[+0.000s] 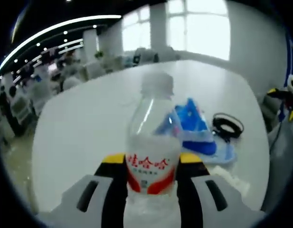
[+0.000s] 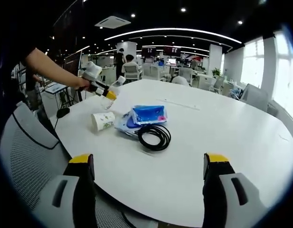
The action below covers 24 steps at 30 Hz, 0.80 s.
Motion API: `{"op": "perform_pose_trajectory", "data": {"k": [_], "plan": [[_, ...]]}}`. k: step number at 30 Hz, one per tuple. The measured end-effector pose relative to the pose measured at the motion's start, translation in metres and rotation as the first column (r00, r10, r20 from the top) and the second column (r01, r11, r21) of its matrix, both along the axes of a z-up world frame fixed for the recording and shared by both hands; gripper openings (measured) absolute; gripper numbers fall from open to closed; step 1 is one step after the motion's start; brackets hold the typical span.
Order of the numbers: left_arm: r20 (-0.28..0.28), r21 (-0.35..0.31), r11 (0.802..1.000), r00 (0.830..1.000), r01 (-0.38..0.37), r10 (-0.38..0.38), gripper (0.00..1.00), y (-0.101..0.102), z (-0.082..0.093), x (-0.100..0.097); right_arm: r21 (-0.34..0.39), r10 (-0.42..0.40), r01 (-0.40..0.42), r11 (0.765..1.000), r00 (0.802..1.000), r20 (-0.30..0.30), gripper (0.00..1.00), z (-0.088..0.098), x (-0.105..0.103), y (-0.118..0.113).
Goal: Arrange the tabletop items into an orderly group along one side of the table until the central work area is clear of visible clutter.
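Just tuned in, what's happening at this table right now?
The left gripper is shut on a clear water bottle, lifted above the round white table. The right gripper is open and empty. A paper cup on its side, a blue pack and a coiled black cable remain mid-table.

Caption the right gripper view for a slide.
Open right gripper faces a white table holding a paper cup, blue pack and black cable coil.

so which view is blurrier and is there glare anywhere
Left gripper view: softer, the bottle up close is hazy and the windows blow out white. Right gripper view: sharper, cable and cup crisp, with fisheye bending at the table edge.
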<state>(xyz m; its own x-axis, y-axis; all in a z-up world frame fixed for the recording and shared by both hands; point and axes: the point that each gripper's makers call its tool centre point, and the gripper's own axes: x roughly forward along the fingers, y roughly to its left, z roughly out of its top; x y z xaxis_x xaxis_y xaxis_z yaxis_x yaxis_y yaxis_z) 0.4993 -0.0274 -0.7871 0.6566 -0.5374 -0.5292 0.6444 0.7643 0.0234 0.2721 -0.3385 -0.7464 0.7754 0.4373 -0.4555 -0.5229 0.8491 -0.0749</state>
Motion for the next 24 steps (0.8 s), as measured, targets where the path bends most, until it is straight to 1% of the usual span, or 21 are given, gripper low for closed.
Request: {"op": "perform_pose_trajectory", "data": {"k": [4, 6, 8, 10, 12, 14, 18, 21, 23, 24], "plan": [[0.033, -0.021, 0.999, 0.999, -0.041, 0.042, 0.36, 0.002, 0.003, 0.001, 0.001, 0.0, 0.0, 1.0, 1.0, 0.0, 0.95, 0.0, 0.001, 0.0], [0.044, -0.042, 0.996, 0.996, -0.073, 0.075, 0.36, 0.005, 0.006, 0.003, 0.0, 0.0, 0.0, 1.0, 1.0, 0.001, 0.95, 0.0, 0.001, 0.0], [0.061, -0.065, 0.99, 0.99, -0.122, 0.126, 0.36, 0.009, 0.008, 0.005, 0.001, -0.001, 0.001, 1.0, 1.0, 0.001, 0.94, 0.0, 0.001, 0.0], [0.066, -0.073, 0.988, 0.988, -0.137, 0.141, 0.36, 0.011, 0.007, 0.005, 0.002, -0.001, 0.001, 1.0, 1.0, 0.002, 0.94, 0.001, 0.001, 0.0], [0.064, -0.085, 0.982, 0.982, -0.17, 0.176, 0.36, 0.014, 0.003, 0.005, 0.002, -0.001, 0.001, 1.0, 1.0, 0.002, 0.94, 0.001, 0.001, 0.0], [0.064, -0.09, 0.978, 0.979, -0.188, 0.195, 0.36, 0.015, 0.0, 0.005, 0.002, -0.001, 0.001, 1.0, 1.0, 0.003, 0.94, 0.001, 0.001, 0.0], [0.096, -0.106, 0.967, 0.965, -0.233, 0.243, 0.37, 0.019, -0.001, 0.004, 0.004, -0.006, 0.006, 1.0, 1.0, 0.006, 0.94, 0.002, 0.002, 0.0], [0.105, -0.122, 0.958, 0.956, -0.26, 0.273, 0.37, 0.024, -0.003, 0.006, 0.005, -0.006, 0.006, 1.0, 1.0, 0.007, 0.94, 0.002, 0.002, 0.0], [0.136, -0.127, 0.952, 0.946, -0.278, 0.295, 0.37, 0.028, 0.0, 0.007, 0.004, -0.006, 0.006, 1.0, 1.0, 0.008, 0.94, 0.002, 0.002, 0.0], [0.141, -0.145, 0.946, 0.94, -0.291, 0.311, 0.37, 0.03, 0.001, 0.007, 0.005, -0.007, 0.007, 1.0, 1.0, 0.009, 0.94, 0.002, 0.002, 0.0]]}}
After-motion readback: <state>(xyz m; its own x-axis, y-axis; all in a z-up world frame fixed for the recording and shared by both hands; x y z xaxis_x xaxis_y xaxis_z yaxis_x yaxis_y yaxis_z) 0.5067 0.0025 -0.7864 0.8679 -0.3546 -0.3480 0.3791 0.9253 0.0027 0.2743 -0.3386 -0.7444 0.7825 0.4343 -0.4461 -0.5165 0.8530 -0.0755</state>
